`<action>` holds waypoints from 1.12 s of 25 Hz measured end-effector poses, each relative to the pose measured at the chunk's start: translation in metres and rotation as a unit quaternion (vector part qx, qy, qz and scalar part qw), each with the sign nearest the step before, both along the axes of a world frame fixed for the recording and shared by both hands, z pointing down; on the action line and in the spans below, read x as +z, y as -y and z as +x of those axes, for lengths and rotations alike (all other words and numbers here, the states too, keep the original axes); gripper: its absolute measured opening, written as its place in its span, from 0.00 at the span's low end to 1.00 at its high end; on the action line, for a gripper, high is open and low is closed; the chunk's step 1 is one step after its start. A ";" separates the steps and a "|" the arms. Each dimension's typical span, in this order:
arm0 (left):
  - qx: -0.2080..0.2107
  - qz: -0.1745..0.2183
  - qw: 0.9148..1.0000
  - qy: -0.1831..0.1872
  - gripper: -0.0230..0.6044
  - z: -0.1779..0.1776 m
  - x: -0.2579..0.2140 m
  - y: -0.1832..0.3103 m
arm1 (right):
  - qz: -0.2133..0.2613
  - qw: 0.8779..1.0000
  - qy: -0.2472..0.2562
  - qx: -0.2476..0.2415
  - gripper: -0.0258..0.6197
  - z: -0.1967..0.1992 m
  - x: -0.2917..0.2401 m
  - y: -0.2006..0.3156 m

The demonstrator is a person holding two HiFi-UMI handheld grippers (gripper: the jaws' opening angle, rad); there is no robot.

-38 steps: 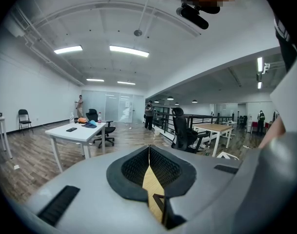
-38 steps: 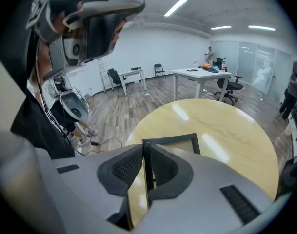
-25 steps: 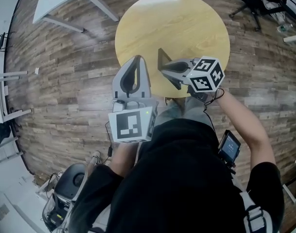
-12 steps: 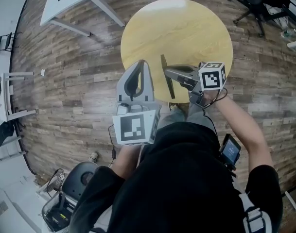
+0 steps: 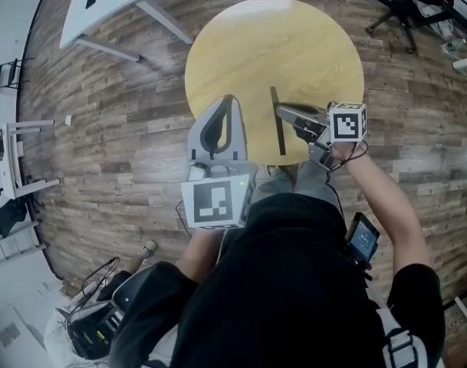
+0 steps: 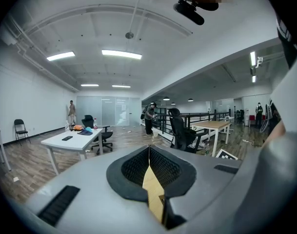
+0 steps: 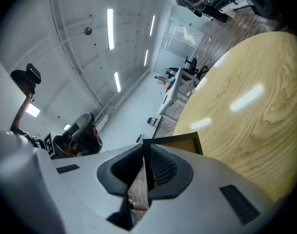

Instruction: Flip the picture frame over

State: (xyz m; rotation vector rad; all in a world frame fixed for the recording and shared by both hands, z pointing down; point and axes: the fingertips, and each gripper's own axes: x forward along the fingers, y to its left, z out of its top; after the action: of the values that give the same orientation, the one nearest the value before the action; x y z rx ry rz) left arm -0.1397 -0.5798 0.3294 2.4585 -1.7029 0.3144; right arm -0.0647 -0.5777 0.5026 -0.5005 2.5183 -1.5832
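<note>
Head view has us mid-flip: right fingers [image 5: 294, 116] clamped on the frame [image 5: 280, 129], upright on the counter [image 5: 271, 37]; left fingers [image 5: 237, 129] together, idle. Next, we'd tip it over and lay it flat.

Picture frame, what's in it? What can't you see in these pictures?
- Head view: the picture frame stands edge-on, a thin dark strip, so neither face shows.
- Head view: whether its lower edge touches the table cannot be told.
- Right gripper view: the right gripper, shut on the frame, covers all but one corner.
- Left gripper view: the frame is out of view.
</note>
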 end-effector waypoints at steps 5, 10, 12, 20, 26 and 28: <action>0.020 0.003 1.000 -0.002 0.07 0.017 0.001 0.000 | -0.016 0.999 0.013 0.033 0.13 0.030 0.009 0.000; 0.034 0.002 0.999 0.000 0.07 0.032 0.004 0.001 | -0.025 0.998 0.012 0.061 0.13 0.062 0.026 0.003; 0.040 0.002 0.999 0.000 0.07 0.039 0.003 0.001 | -0.024 0.997 0.012 0.073 0.13 0.076 0.029 0.005; 0.050 0.000 0.999 0.005 0.07 0.055 0.005 0.001 | -0.031 0.996 0.033 0.078 0.12 0.079 0.026 0.006; 0.032 -0.001 0.999 0.006 0.07 0.044 0.004 0.003 | -0.042 0.996 0.043 0.071 0.12 0.071 0.032 0.013; 0.022 -0.003 1.000 0.006 0.07 0.035 0.005 0.002 | -0.037 0.997 0.048 0.055 0.12 0.056 0.028 0.012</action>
State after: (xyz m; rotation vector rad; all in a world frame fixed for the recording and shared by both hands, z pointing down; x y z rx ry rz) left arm -0.1046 -0.5816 0.3346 2.4966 -1.6520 0.3389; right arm -0.0087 -0.5895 0.5308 -0.5486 2.3269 -1.6249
